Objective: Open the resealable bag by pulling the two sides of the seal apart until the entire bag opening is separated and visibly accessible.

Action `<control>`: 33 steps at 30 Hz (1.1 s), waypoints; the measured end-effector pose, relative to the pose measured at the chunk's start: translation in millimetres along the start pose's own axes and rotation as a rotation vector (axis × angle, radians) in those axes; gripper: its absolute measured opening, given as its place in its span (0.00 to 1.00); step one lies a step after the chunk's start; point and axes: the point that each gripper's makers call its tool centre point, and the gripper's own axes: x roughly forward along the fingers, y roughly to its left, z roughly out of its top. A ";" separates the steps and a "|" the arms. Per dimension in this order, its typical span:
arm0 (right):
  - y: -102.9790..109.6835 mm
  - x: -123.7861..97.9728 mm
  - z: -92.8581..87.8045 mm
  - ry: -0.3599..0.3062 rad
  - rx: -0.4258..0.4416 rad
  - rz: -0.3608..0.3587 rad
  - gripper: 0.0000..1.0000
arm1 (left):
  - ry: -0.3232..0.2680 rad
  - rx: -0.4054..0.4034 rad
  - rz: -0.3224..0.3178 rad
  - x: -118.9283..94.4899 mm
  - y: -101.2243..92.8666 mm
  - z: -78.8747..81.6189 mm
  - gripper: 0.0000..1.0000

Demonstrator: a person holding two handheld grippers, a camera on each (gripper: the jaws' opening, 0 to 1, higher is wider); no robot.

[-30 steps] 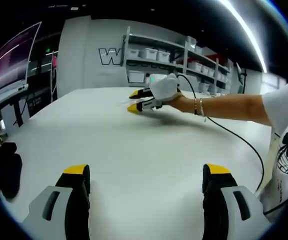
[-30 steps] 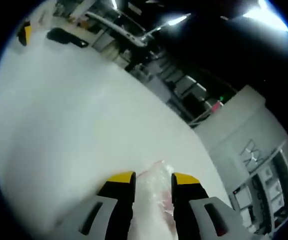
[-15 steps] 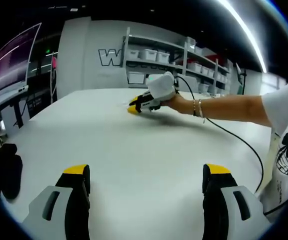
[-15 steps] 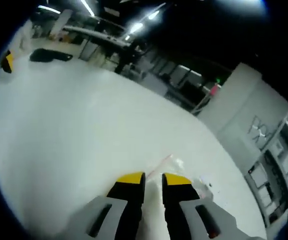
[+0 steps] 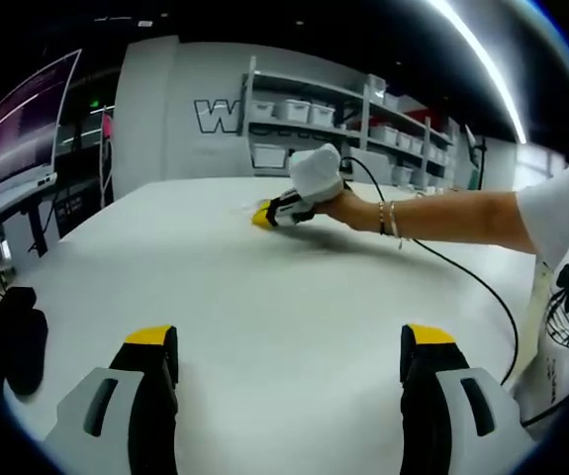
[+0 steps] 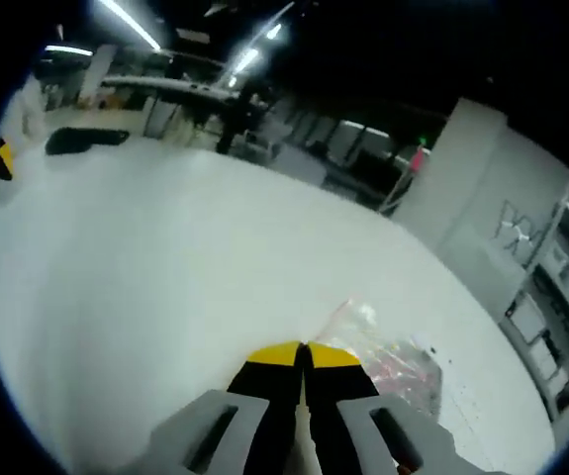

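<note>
**Right gripper pinches the clear bag on the white table**

A large "W" is readable on the grey wall (image 5: 215,112) at upper centre of the left gripper view, beside shelves (image 5: 343,114) of white bins. The white table (image 5: 264,297) lies broad and bare in front. The left gripper (image 5: 289,341) has its jaws wide apart. The right gripper (image 6: 302,352) is closed on the edge of the resealable bag (image 6: 388,361), lower right of the right gripper view. A black object (image 5: 17,336) sits at the table's left edge.

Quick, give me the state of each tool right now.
Left tool: open, holding nothing, over the white table.
Right tool: jaws together, apparently pinching the edge of the clear resealable bag.
</note>
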 end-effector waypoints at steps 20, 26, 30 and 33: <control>-24.7 -12.6 17.5 -0.066 0.000 -0.032 0.22 | -0.013 0.012 -0.003 -4.9 -5.9 5.7 0.92; -12.3 -5.2 7.9 -0.038 0.045 -0.011 0.23 | -0.014 0.012 0.010 -8.3 -2.3 5.9 0.92; -11.0 -4.6 7.9 -0.034 0.071 -0.010 0.24 | -0.015 0.009 0.013 -8.4 -0.2 5.5 0.92; -10.9 -0.4 6.6 -0.022 0.093 -0.009 0.26 | -0.010 0.006 0.013 -7.2 1.3 3.7 0.92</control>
